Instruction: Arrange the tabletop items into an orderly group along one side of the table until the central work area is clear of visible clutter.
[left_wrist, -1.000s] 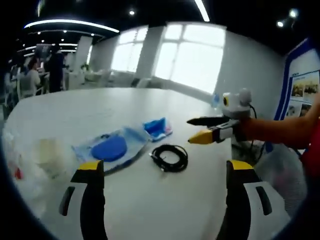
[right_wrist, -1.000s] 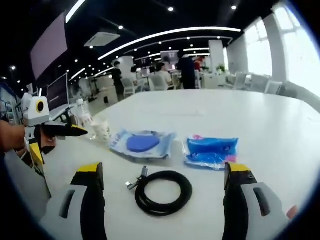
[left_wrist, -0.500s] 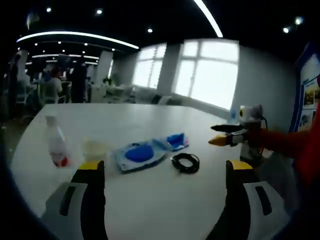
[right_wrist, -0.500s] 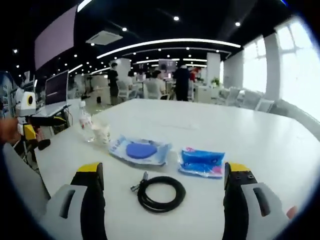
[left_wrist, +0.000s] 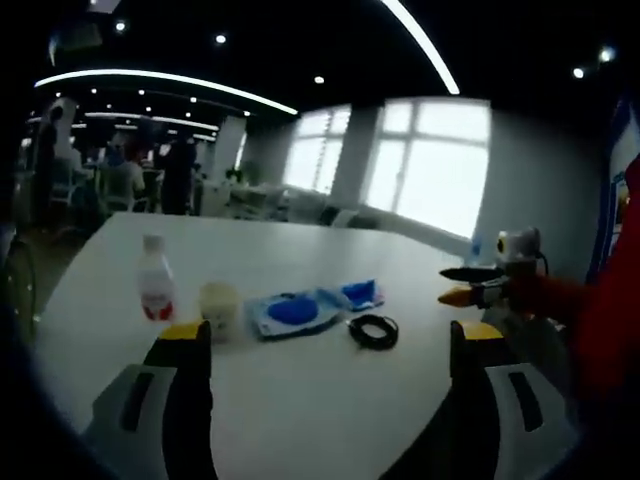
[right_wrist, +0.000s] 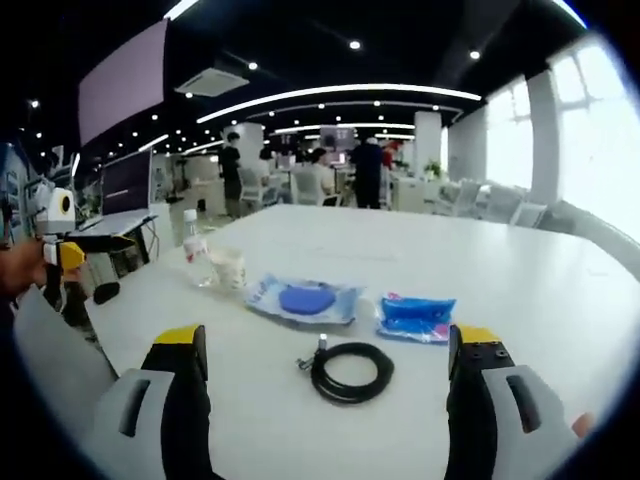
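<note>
Coiled black cable (right_wrist: 351, 371) lies beside crinkly blue packets (right_wrist: 415, 318).

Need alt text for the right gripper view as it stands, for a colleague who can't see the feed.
A white table holds a loose row of items: a bottle, a paper cup, a clear packet with a blue pad, a blue packet and, nearer, a coiled black cable. The right gripper is open and empty; the left gripper shows at the left edge.
</note>
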